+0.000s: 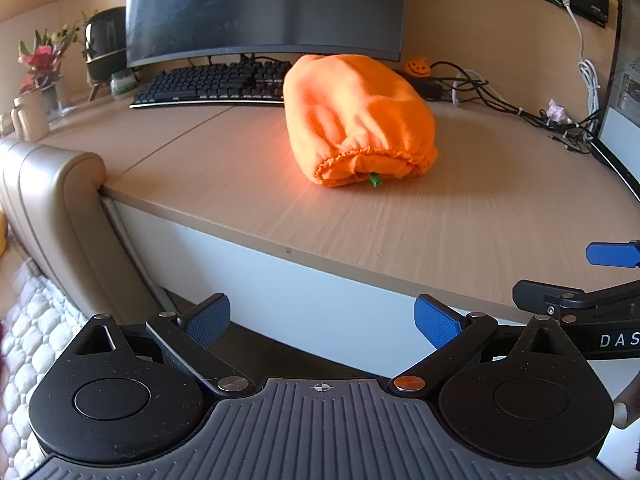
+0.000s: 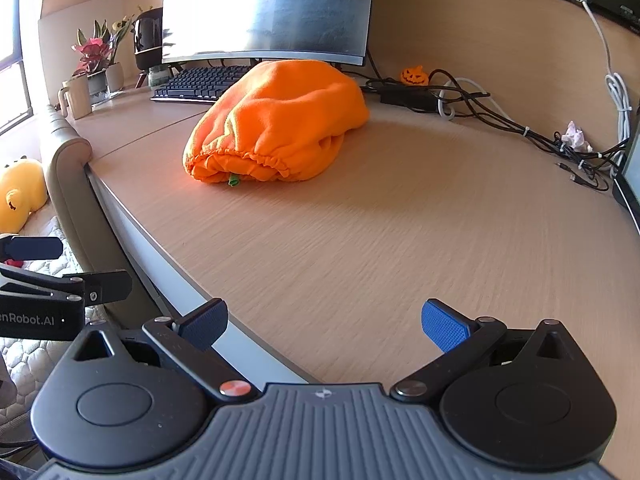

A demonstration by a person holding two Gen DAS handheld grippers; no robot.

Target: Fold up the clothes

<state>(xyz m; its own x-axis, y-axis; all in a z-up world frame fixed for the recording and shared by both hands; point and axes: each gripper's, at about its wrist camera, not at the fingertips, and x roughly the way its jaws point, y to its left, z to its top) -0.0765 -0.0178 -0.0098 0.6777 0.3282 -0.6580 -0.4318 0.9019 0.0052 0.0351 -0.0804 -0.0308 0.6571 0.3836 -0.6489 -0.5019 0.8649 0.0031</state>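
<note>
We find one orange garment [image 1: 358, 120] lying in a bunched, rounded heap on the wooden bench [image 1: 400, 232], in the middle of the surface and in front of the keyboard [image 1: 212, 84] and the curved monitor [image 1: 264, 8]. Its gathered elastic hem [image 2: 244, 160] faces us, and a small green tab [image 1: 375, 179] protrudes from beneath that hem, resting on the bench.

We hold the left gripper [image 1: 322, 320] off the near edge of the bench, low and well apart from the garment. Its fingers [image 1: 436, 326] stand wide apart and grip nothing. We hold the right gripper [image 2: 324, 322] over the near part of the bench, likewise well clear of the garment; its fingers [image 2: 444, 326] are spread wide and are empty. Each gripper shows at the side margin of the other's view.

At the rear of the bench we note a small pumpkin ornament [image 2: 414, 76], a tangle of black cables [image 2: 500, 120], a plant with red leaves [image 2: 94, 54] and a beige mug [image 2: 76, 98]. A padded headboard [image 1: 60, 200] adjoins the bench's left end, with a yellow plush toy [image 2: 20, 194] beyond it.
</note>
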